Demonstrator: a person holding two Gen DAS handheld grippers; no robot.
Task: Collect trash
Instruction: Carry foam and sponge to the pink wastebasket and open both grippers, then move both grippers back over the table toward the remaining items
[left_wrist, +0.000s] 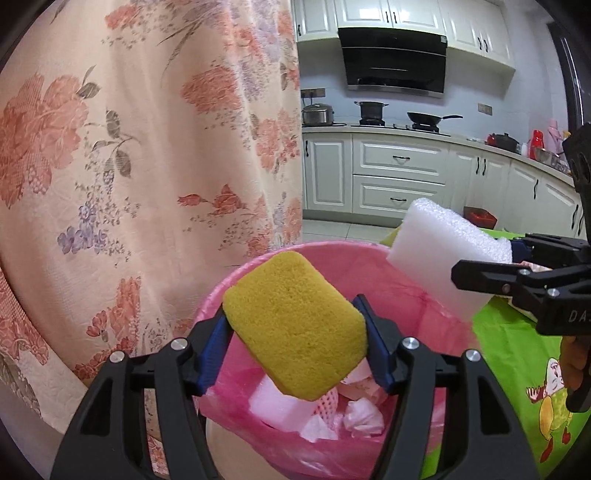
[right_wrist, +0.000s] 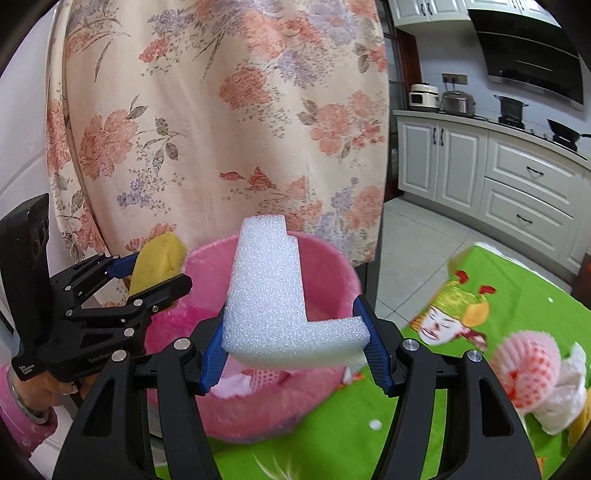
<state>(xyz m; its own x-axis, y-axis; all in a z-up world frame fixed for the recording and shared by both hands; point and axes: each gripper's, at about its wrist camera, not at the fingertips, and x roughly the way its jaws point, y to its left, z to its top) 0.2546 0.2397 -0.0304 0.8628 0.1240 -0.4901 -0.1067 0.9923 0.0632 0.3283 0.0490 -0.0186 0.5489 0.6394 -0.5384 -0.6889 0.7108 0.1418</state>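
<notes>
Left hand-held gripper (left_wrist: 295, 336) is clamping a yellow sponge (left_wrist: 295, 325) over the pink-lined bin (left_wrist: 436, 295), right hand-held gripper (right_wrist: 295, 339) is gripping an L-shaped white foam piece (right_wrist: 273, 295) near its rim; releasing off-centre risks the foam dropping onto the green surface (right_wrist: 332, 435).
</notes>
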